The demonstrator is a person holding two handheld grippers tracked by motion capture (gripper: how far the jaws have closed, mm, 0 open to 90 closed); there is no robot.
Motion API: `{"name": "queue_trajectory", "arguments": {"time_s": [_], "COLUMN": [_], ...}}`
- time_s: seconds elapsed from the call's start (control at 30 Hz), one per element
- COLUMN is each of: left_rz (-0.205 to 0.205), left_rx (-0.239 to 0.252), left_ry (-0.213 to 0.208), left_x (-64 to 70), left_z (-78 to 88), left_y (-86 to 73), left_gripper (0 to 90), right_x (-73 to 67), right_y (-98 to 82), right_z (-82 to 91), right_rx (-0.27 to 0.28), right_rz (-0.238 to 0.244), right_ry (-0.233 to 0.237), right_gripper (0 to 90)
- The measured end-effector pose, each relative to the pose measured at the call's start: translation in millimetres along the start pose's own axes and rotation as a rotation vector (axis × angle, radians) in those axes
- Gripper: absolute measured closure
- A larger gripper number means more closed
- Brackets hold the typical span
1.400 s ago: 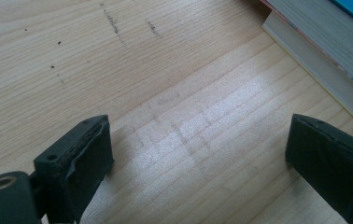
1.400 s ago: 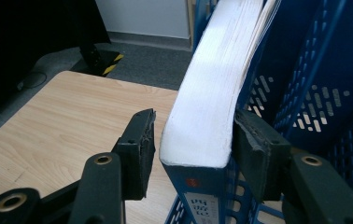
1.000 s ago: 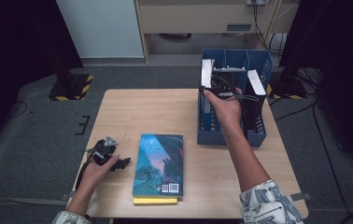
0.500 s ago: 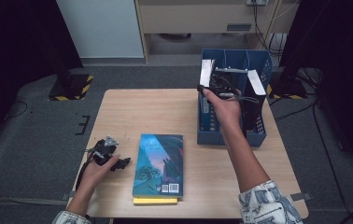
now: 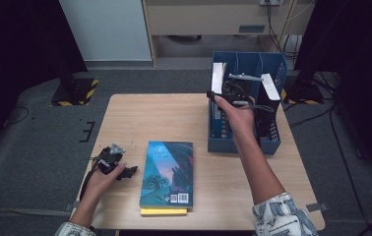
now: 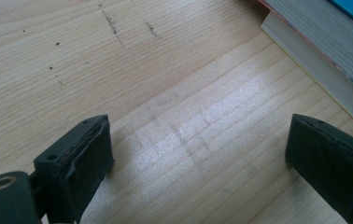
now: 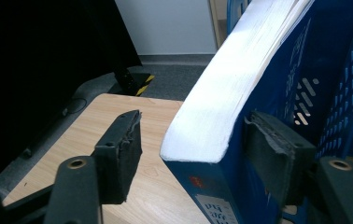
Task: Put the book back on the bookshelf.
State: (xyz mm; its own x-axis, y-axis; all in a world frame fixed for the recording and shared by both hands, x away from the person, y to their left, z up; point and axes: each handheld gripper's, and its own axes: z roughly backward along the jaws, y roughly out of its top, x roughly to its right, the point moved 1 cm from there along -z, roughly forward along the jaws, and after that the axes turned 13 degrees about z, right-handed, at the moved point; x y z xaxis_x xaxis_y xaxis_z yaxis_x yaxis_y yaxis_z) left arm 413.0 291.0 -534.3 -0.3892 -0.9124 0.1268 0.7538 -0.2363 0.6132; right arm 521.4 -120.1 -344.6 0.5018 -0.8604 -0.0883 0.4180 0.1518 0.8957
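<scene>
Right gripper (image 7: 188,163) has just been opening, its jaws now spread off the book (image 7: 221,102) between them in the rack (image 5: 245,142). Left gripper (image 6: 198,163) gapes wide over bare table (image 6: 165,93), parked where it was a second ago.

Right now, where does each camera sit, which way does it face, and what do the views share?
High view: above the person's side, looking forward and down on the table; both forearms, left gripper, right gripper at the blue rack.
Left gripper view: on the left gripper, facing bare tabletop; jaws wide open, book stack at the edge.
Right gripper view: on the right gripper, facing the rack's book; jaws just opening, book between them, left pad apart.
Shared: the stack, high view and left gripper view.
</scene>
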Motion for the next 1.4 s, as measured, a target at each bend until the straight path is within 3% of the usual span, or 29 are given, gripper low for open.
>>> {"name": "queue_trajectory", "arguments": {"time_s": [0.17, 0.43, 0.83, 1.17, 1.23, 1.4], "left_rz": [-0.001, -0.004, -0.005, -0.004, 0.004, 0.007], "left_rx": [0.0, -0.003, -0.003, 0.002, 0.001, 0.022], "left_ry": [0.001, 0.002, 0.002, -0.001, -0.004, -0.012], "left_x": [0.0, -0.2, -0.1, 0.1, -0.5, -2.5], "left_z": [0.1, 0.3, 0.6, 0.0, -0.5, -1.5], "left_y": [0.0, 0.0, -0.4, -1.0, -1.3, -3.2], "left_gripper": [6.8, 6.7, 6.6, 6.0, 4.8, 3.6], "right_x": [1.3, -3.3, -6.1, -15.1, -21.9, -31.8], "right_y": [-4.3, -8.8, -20.0, -54.3, -69.2, -90.1], "right_z": [0.7, 7.6, 15.8, 28.9, 29.4, 32.4], "right_rx": [0.007, -0.001, -0.022, -0.047, -0.059, -0.067], "right_rz": [0.003, 0.072, 0.105, 0.133, 0.133, 0.154], "right_ry": [0.009, 0.015, 0.023, 0.034, 0.06, 0.07], "right_gripper": [30.9, 24.4, 17.3, 13.2, 11.8, 10.9]}}
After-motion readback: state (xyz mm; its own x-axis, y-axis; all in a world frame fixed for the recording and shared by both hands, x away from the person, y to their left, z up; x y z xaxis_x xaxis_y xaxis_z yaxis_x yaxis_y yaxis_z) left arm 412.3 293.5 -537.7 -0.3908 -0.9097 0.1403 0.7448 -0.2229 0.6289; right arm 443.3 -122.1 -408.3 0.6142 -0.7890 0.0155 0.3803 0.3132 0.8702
